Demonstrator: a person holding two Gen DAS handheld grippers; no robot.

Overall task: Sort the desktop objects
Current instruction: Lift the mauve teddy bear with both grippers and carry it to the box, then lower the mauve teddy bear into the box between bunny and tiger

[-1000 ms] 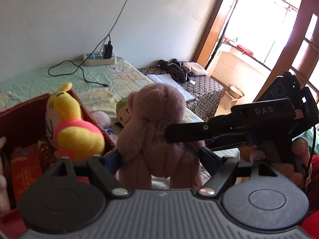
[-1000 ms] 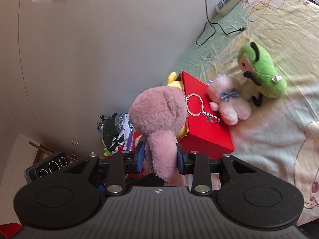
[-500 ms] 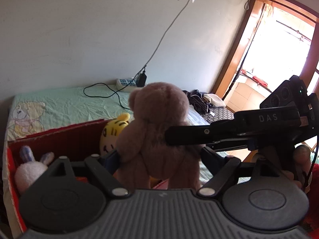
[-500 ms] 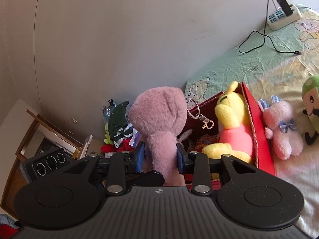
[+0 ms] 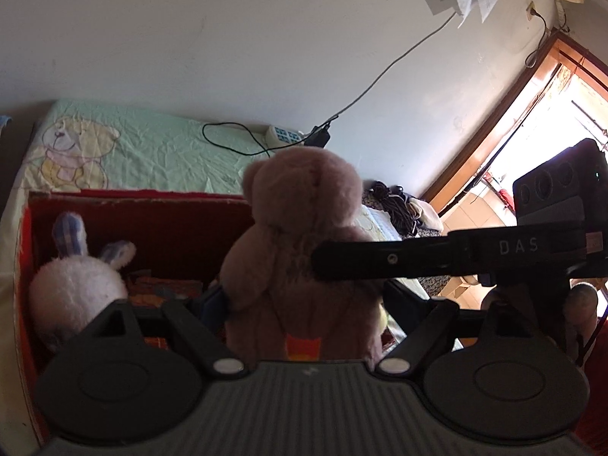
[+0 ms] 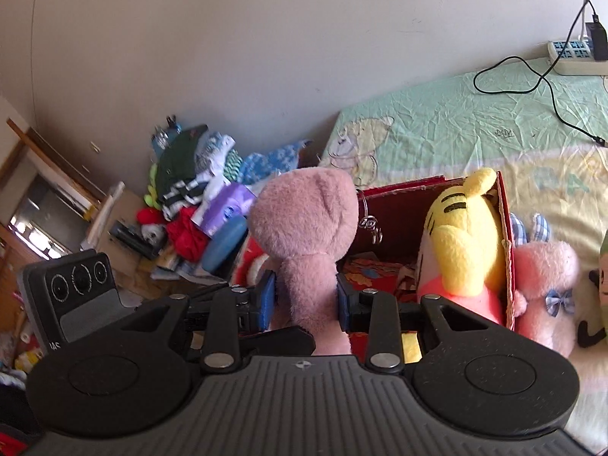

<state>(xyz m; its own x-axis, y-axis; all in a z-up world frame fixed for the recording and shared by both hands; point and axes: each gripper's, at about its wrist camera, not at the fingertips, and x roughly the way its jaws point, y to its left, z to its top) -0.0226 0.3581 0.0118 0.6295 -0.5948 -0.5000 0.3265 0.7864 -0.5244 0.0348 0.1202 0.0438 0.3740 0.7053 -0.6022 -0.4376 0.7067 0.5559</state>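
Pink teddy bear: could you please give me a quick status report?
Right gripper shut on pink teddy bear. Left gripper flanks it, grip unclear. Bear above red box; yellow plush inside.

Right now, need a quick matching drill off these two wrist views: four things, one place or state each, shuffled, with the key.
Things
1. pink teddy bear
2. yellow tiger plush
3. power strip
4. clothes pile

Places
A. on the green bedsheet by the wall, charger plugged in
B. on the floor beside the bed
C. clamped in the right gripper, over the red box
D. sitting inside the red box

Pairs: 1-C, 2-D, 3-A, 4-B
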